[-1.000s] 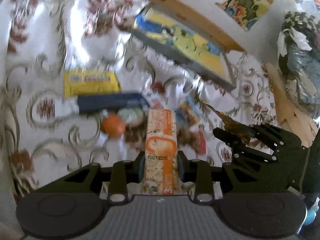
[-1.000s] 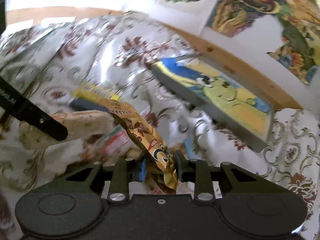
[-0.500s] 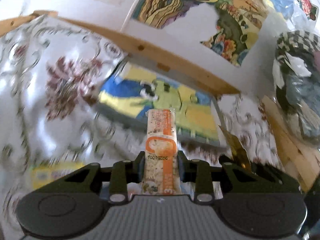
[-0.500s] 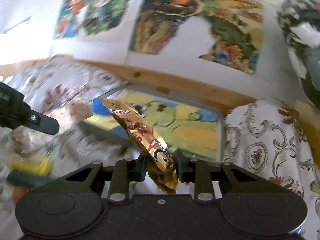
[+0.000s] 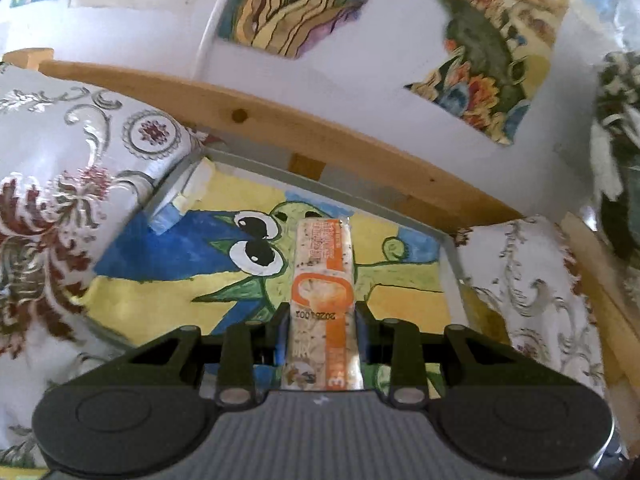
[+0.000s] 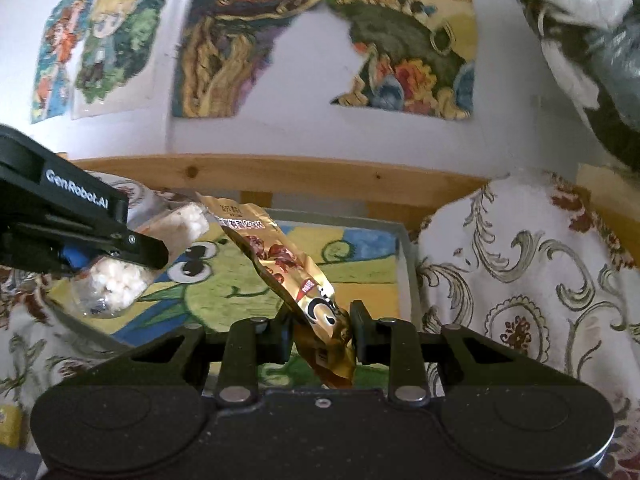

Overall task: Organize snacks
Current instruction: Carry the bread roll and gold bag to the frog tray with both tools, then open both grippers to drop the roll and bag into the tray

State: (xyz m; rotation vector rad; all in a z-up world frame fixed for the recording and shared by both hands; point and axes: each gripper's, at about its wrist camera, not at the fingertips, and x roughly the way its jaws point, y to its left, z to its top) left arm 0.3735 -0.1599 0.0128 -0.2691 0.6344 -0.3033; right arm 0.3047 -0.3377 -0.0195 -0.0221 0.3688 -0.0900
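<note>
At the bottom centre of the left wrist view, my left gripper (image 5: 322,320) was clamped on a rice bar (image 5: 322,300) in an orange-and-clear wrapper, its long axis pointing straight ahead along the fingers. In the right wrist view, my right gripper (image 6: 320,326) pinched the lower end of a gold snack packet (image 6: 288,264), which leaned up and to the left across the middle of the frame.

Beyond both snacks lay the tray (image 5: 450,264), its grey rim framing a painted frog on a yellow and blue floor, sunk between folds of the patterned cloth (image 5: 60,208). The bar's far end hung over the frog at frame centre; the packet hung over the tray's middle, with the rim at right.

The left gripper (image 6: 132,246) showed at the left edge of the right view, over the tray's left side. I judged both arms about equally near, the drop being straight down for each.

Behind ran a wooden rail (image 6: 320,174), then a white wall (image 6: 304,112) with pictures across the upper frame.
</note>
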